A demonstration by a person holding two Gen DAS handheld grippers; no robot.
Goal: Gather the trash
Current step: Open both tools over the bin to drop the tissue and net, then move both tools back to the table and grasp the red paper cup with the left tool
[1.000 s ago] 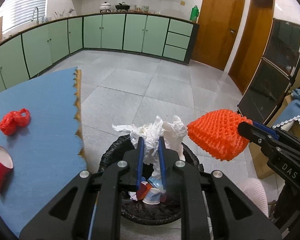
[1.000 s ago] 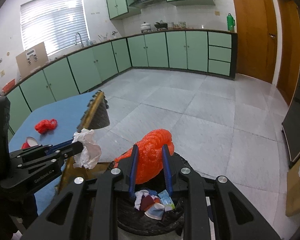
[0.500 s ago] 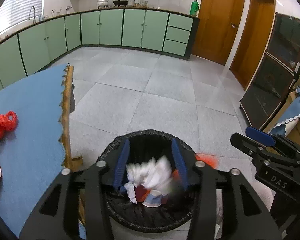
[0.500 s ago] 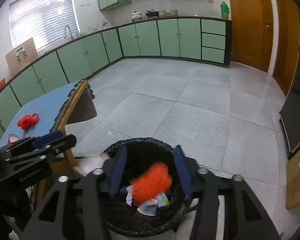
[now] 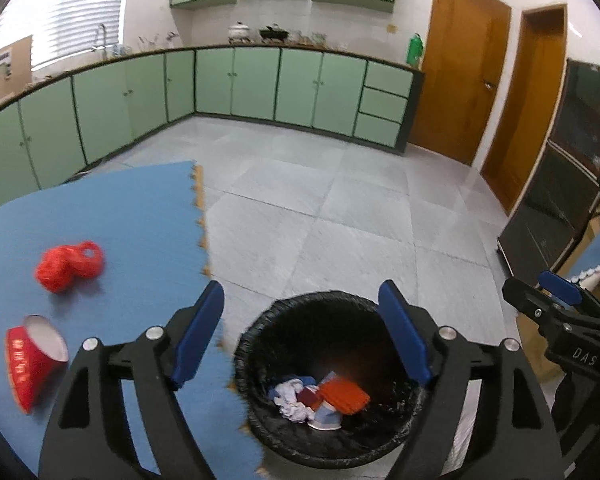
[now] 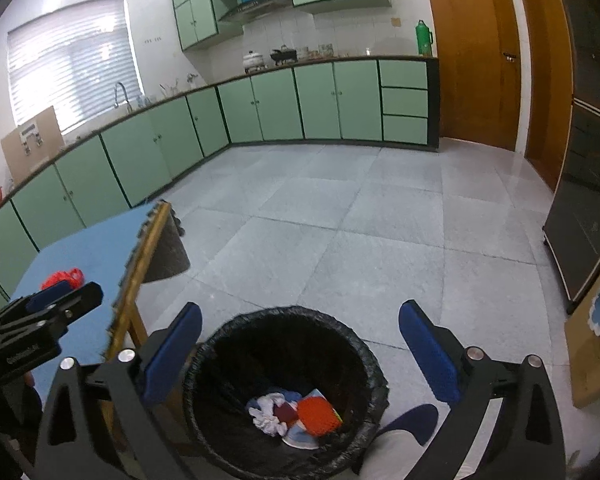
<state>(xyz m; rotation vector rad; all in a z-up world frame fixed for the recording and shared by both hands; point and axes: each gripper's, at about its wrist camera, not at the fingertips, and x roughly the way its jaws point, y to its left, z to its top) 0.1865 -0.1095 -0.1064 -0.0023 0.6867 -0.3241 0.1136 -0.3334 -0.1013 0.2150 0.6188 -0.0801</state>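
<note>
Hovering spread over the bin: left gripper, right gripper.

Bright daylight from window, glossy floor glare, fisheye-curved dark corners, slight motion blur

Left wrist view looks down along its own tongs, the left gripper, blue pads spread wide, straight over the black bin, close above the rim. Left of those tongs: the blue table. Off to their right, the right gripper pokes in.

Right wrist view sits just as near over the same bin, framed between its own fingers, the right gripper; the left gripper shows at its left. Both face the green cabinets and the tiled floor beyond the tongs.
</note>
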